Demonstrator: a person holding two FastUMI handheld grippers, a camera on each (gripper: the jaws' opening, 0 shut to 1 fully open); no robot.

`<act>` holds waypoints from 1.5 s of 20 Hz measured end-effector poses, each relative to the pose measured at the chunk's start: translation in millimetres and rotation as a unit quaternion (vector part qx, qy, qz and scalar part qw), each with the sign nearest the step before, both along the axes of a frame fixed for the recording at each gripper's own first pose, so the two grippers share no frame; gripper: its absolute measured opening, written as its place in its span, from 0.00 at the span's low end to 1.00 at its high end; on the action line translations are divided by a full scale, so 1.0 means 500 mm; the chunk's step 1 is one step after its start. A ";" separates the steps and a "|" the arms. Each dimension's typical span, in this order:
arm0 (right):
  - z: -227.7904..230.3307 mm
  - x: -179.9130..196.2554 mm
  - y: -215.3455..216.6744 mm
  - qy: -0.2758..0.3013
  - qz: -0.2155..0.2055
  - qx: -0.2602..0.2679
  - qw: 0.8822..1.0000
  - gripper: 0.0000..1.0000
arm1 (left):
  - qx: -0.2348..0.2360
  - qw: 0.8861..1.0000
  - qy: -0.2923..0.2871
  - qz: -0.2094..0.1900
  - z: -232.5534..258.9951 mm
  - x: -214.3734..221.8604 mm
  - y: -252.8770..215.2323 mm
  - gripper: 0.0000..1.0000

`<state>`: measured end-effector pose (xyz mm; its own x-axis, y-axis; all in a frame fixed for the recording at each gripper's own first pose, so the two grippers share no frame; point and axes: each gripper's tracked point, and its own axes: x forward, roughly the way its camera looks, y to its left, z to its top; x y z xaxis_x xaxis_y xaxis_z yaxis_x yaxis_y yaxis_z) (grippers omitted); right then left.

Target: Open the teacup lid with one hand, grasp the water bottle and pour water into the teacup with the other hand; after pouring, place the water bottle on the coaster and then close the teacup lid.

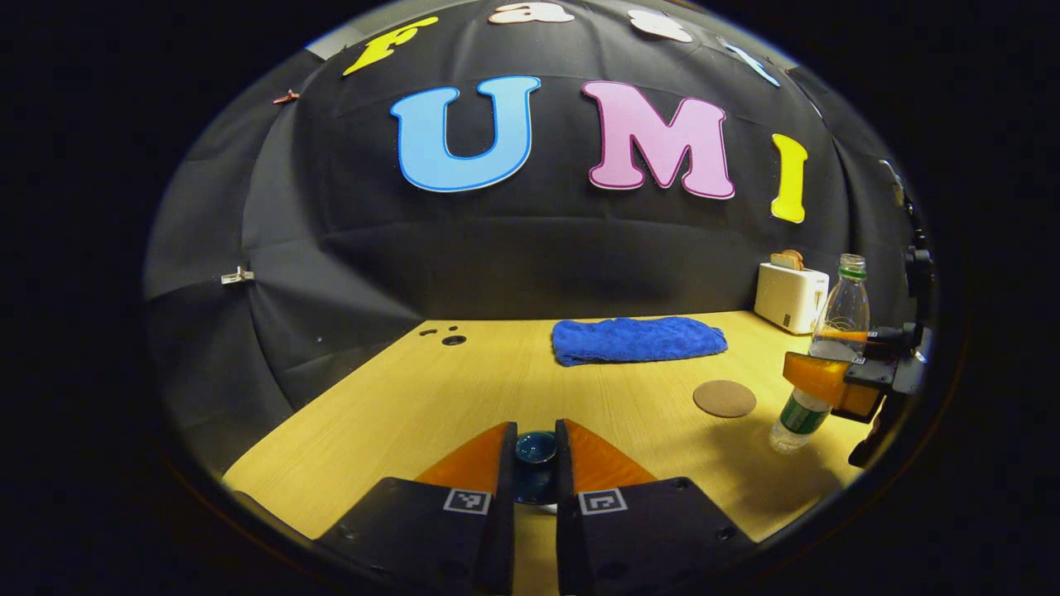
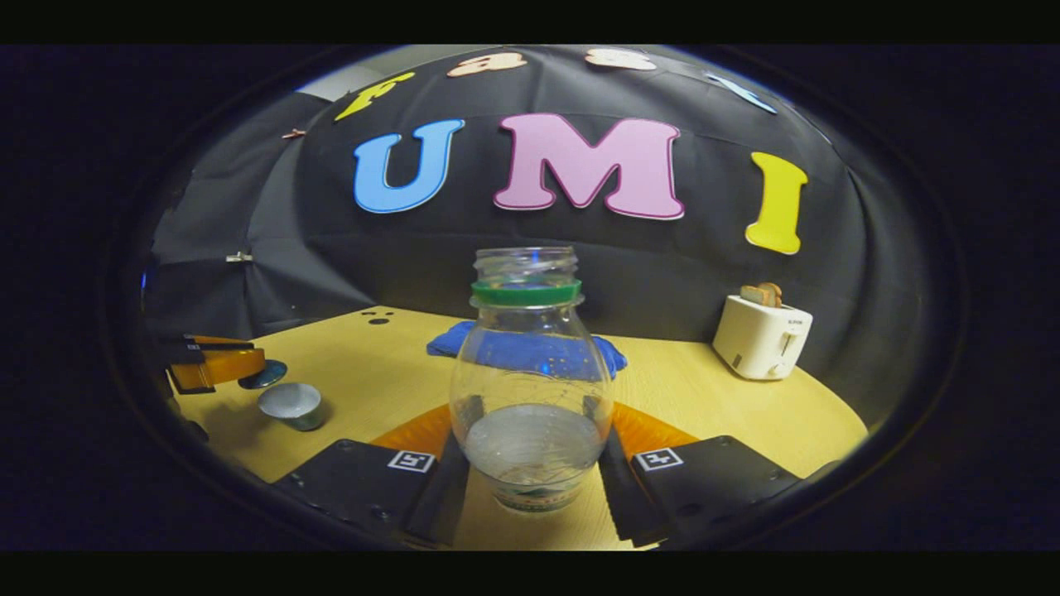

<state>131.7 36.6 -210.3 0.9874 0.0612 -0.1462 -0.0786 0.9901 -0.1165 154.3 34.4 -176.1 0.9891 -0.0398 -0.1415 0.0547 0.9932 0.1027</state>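
In the left gripper view, the left gripper (image 1: 535,451) has its two fingers drawn close on a dark blue teacup lid (image 1: 535,448), which sits clamped between them above the wooden table (image 1: 431,397). A little of something dark and a pale edge shows beneath the lid, too hidden to identify. Farther back on the table lies a folded blue towel (image 1: 636,339), and to its right a round brown coaster (image 1: 725,398) sits bare, near the water bottle (image 1: 836,331). The bottle appears at the right edge of this view, uncapped, tilted slightly, lifted off the table and clamped about its middle by the right gripper (image 1: 836,377). Behind it a white toaster (image 1: 791,296) with toast in its slot stands against the booth wall.

In the right gripper view, the right gripper (image 2: 530,463) presses both fingers on the lower body of the water bottle (image 2: 530,372) (clear, with a green neck ring and a shallow pool of water low in it). At the far left of this view the left gripper (image 2: 248,368) holds the teacup lid (image 2: 265,374) just above and beside the open teacup (image 2: 291,405), which stands on the table (image 2: 745,422). The towel (image 2: 613,356) shows behind the bottle, and the toaster (image 2: 760,335) stands at the right.
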 end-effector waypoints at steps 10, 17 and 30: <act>0.049 0.070 0.105 -0.059 0.097 -0.274 0.955 0.67 | -0.019 0.999 -0.028 0.028 0.060 -0.030 0.102 0.24; -0.003 0.098 0.206 -0.082 0.181 -0.388 0.900 0.72 | -0.025 0.999 -0.028 0.033 0.053 -0.055 0.181 0.24; -0.084 0.155 0.281 -0.110 0.234 -0.494 0.830 0.72 | -0.020 0.999 -0.018 0.021 0.030 -0.048 0.233 0.24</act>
